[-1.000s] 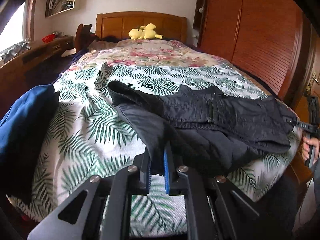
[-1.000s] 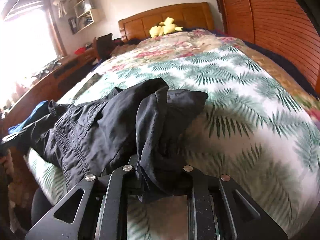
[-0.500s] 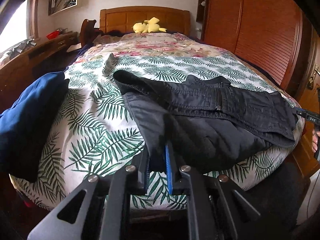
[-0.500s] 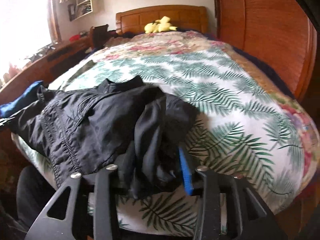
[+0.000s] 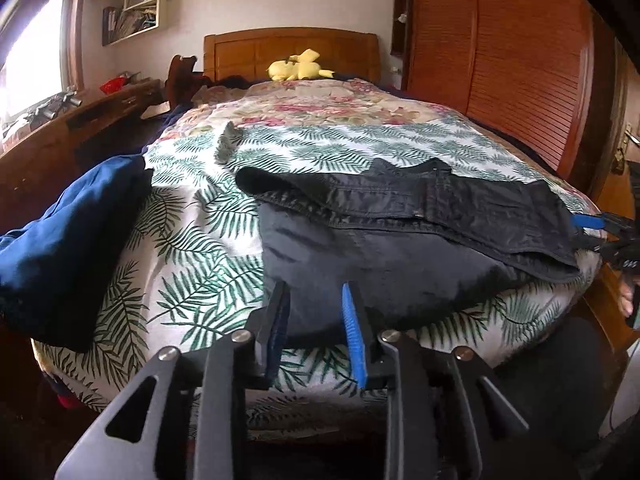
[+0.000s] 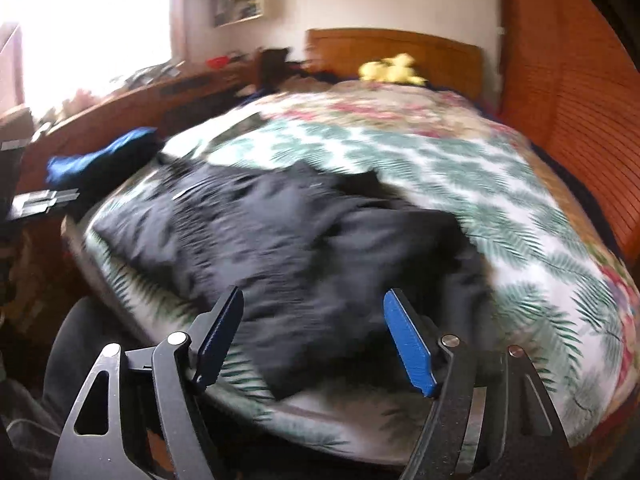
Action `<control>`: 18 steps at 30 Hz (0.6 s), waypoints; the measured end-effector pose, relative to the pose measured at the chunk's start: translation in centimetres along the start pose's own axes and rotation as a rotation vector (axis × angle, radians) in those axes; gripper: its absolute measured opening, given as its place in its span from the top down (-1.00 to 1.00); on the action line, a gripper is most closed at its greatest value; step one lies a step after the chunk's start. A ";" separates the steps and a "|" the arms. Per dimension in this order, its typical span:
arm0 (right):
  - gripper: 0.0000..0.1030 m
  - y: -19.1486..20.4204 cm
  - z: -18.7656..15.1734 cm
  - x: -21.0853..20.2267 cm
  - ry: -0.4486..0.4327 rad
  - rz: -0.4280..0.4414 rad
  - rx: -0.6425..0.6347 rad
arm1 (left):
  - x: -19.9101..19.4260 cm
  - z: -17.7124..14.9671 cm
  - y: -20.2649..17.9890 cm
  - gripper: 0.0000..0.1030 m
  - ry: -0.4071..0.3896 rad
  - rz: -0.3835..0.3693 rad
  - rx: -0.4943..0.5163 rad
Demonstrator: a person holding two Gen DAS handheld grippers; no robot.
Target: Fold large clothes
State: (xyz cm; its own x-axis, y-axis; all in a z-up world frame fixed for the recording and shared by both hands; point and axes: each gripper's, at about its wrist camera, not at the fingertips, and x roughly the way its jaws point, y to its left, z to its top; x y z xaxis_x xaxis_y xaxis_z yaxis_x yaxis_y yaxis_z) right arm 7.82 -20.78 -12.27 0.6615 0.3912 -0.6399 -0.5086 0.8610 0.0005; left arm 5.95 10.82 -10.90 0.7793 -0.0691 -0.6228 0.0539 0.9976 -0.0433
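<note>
Left wrist: rumpled black jacket [image 5: 400,236], leaf-print bedspread [image 5: 192,248]

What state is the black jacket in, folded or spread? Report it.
Partly folded: the black jacket lies doubled, one layer over another, on the bed; both tools are open, off it.

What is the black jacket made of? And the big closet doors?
The black jacket looks like thin woven nylon or polyester: a slight sheen, fine crinkles and stitched seams, though the exact fibre can't be told. The closet doors look like reddish-brown varnished wood, with many thin horizontal slats and a soft gloss.
</note>
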 end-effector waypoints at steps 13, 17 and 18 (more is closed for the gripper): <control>-0.54 6.3 -0.2 7.5 0.126 0.031 -0.144 | -0.5 -0.7 -3.2 0.38 -0.010 -0.094 0.020; -0.55 6.7 -0.8 9.1 0.168 -0.032 -0.214 | -0.5 -0.8 -3.9 0.36 -0.010 -0.109 0.027; -0.55 6.9 -0.9 9.4 0.176 -0.048 -0.236 | -0.6 -0.8 -4.0 0.36 -0.012 -0.112 0.030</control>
State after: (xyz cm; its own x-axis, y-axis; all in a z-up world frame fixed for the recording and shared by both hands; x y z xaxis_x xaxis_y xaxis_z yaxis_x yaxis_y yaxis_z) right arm 10.03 -11.44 -19.03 0.5926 0.2720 -0.7582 -0.6069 0.7697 -0.1982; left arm 4.79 6.84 -11.01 0.7747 -0.1801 -0.6062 0.1595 0.9832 -0.0883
